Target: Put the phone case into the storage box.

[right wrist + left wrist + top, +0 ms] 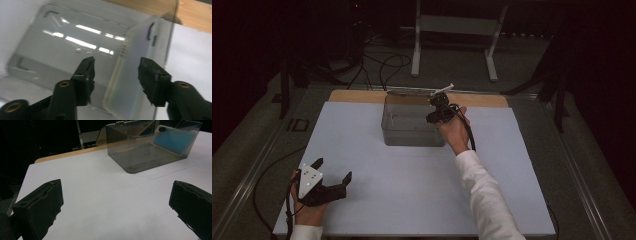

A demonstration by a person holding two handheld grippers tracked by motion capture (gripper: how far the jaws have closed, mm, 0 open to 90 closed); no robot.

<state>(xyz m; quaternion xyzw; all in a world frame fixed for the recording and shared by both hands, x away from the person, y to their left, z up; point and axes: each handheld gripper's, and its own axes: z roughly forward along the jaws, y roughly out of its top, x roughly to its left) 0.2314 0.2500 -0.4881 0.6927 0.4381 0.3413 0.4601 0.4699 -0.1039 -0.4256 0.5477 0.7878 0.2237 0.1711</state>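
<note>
**Right tool over the clear box, phone case leaning inside**

Right tool [115, 72] hung above the clear box [412, 131], jaws parted and holding nothing. In the right gripper view a phone case [132, 72] leaned on its edge against the box's right-hand wall, pale with a rounded corner and a camera cut-out near the top. The jaws stood either side of the case's upper part, one over the box floor, the other close to the wall. Could not tell whether either pad touched the case yet.

Left tool [328, 186] rested at the near left of the tabletop [377, 200], well apart from the box, jaws wide and empty. From the left gripper view the box [152, 150] showed a blue face of the case [173, 141] through its tinted wall.

Judged step: closing on the case, either to lift it out or just after setting it in; the frames do not settle which.

Notes for doing it well:
- Outer jaw had little room between case and wall; keep it inside the wall, slide down straight
- Grip across the case's thin faces, not its edges
- Squeeze gently, the case looked soft and could bow
- Lift straight up so the box does not drag; the left tool could steady the box if it shifted
</note>
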